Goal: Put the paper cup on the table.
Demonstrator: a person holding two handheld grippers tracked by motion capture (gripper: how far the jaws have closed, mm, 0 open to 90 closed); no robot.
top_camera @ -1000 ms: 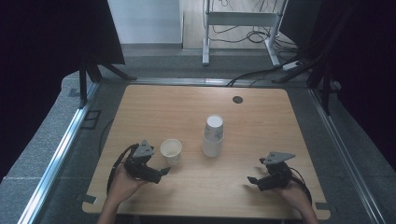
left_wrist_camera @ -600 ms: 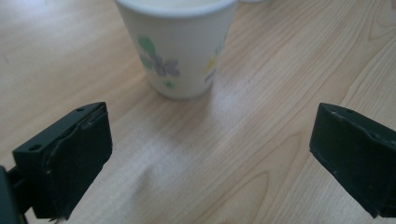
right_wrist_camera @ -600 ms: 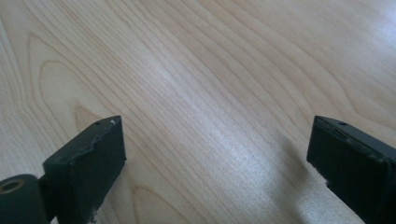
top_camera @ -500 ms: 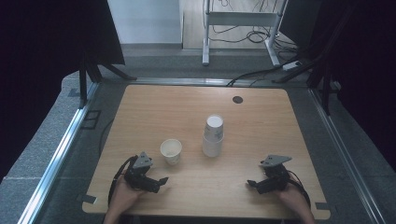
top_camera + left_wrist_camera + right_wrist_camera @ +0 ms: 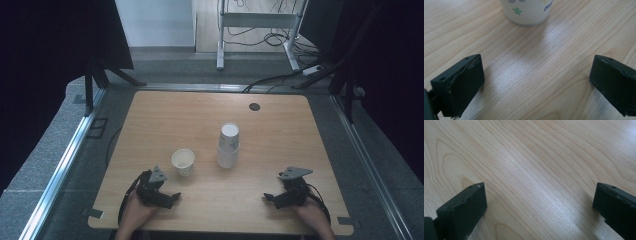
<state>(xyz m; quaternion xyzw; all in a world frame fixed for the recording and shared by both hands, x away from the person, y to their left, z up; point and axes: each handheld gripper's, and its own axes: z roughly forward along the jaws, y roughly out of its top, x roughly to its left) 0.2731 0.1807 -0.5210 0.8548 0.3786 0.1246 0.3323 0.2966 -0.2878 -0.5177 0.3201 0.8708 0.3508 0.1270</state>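
Left tool point(image 5: 172, 196) sits low at the near edge of the wooden surface point(image 5: 280, 125), jaws spread wide with nothing between them; the single paper cup point(image 5: 183, 162) stands upright just beyond it. Right tool point(image 5: 267, 197), jaws just opened and empty, seemingly rests on bare wood, well apart from the cup stack point(image 5: 228, 145).

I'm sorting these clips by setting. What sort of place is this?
Probably a lab or recording room: a bare wooden table fenced by dark curtains, cables trailing across grey carpet, and a metal stand behind.
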